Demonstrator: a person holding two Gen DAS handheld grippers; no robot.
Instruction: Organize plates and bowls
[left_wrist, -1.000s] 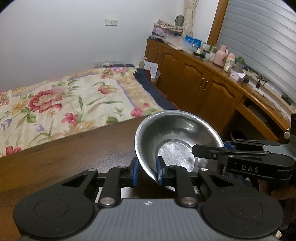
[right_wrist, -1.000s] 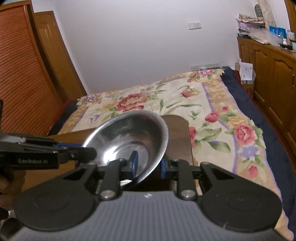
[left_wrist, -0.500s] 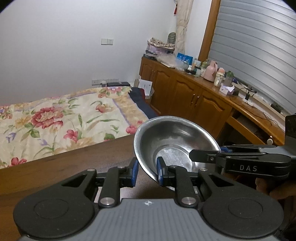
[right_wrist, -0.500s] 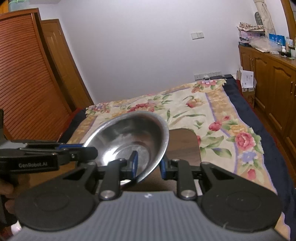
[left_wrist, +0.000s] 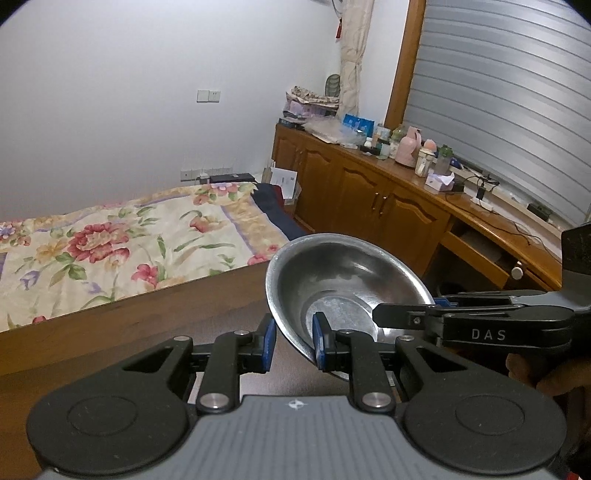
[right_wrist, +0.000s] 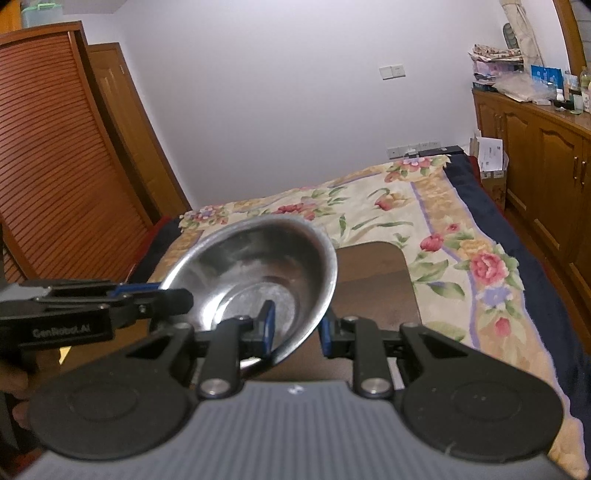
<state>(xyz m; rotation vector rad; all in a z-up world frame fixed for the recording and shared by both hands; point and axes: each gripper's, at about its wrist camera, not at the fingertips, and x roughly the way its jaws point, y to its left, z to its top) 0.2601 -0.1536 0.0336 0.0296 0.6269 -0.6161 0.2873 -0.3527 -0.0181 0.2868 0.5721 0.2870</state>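
A steel bowl (left_wrist: 347, 291) hangs tilted in the air above the dark wooden table (left_wrist: 110, 332), held from two sides. My left gripper (left_wrist: 293, 341) is shut on the near rim, one blue pad inside the bowl and one outside. My right gripper (left_wrist: 380, 317) comes in from the right and clamps the opposite rim. In the right wrist view the same bowl (right_wrist: 258, 266) sits between my right gripper (right_wrist: 296, 328) pads, and the left gripper (right_wrist: 183, 299) grips its left rim. A hand shows at the edge of each view.
Beyond the table (right_wrist: 373, 280) lies a bed with a floral cover (left_wrist: 110, 240). A wooden cabinet (left_wrist: 369, 192) with bottles and boxes on top runs along the right wall, one drawer (left_wrist: 476, 254) pulled out. Louvred wooden doors (right_wrist: 55, 166) stand on the left.
Both grippers have risen with the bowl still clamped between them. The table and bed sit lower in both views and more of the wall and cabinet shows.
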